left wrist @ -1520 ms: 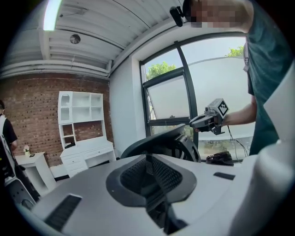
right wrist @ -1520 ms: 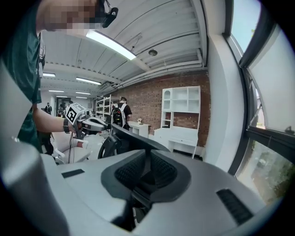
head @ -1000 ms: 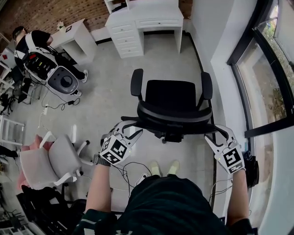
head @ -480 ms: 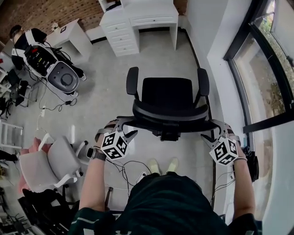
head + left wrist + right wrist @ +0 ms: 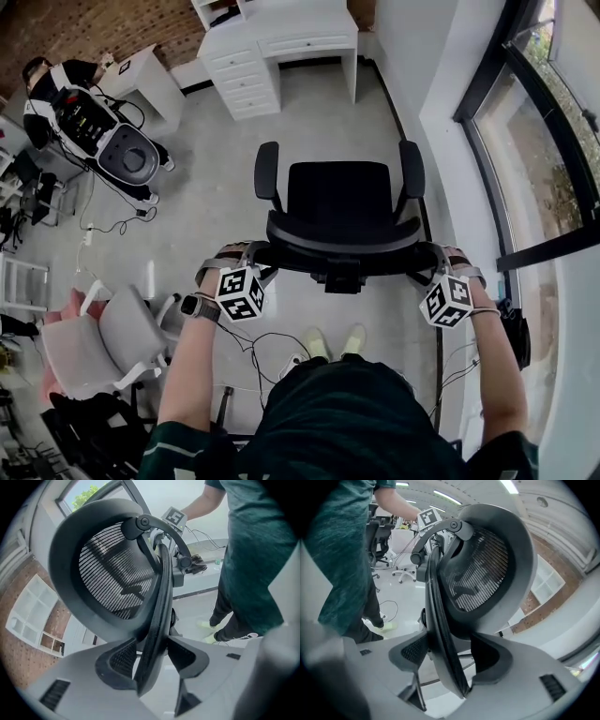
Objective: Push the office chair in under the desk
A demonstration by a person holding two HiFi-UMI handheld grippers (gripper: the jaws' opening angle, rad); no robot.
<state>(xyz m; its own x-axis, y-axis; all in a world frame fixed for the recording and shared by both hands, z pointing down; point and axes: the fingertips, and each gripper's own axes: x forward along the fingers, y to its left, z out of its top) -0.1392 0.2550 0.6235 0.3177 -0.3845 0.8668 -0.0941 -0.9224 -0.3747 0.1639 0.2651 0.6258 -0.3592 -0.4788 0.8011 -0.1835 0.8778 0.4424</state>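
Black mesh office chair [image 5: 337,192] well short of desk [image 5: 281,37], seat facing it. Left gripper [image 5: 249,255], right gripper [image 5: 433,255] astride backrest rim [image 5: 342,246] on side away from desk; jaws just opened wide, rim between, unclamped. Best: push 2 ends evenly, straight at desk.

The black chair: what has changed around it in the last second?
The left gripper and the right gripper came down over the side edges of the backrest, rolling as they sank. Their jaws have just been opening; an edge stands between each pair, unclamped. The chair and the white desk stayed put.
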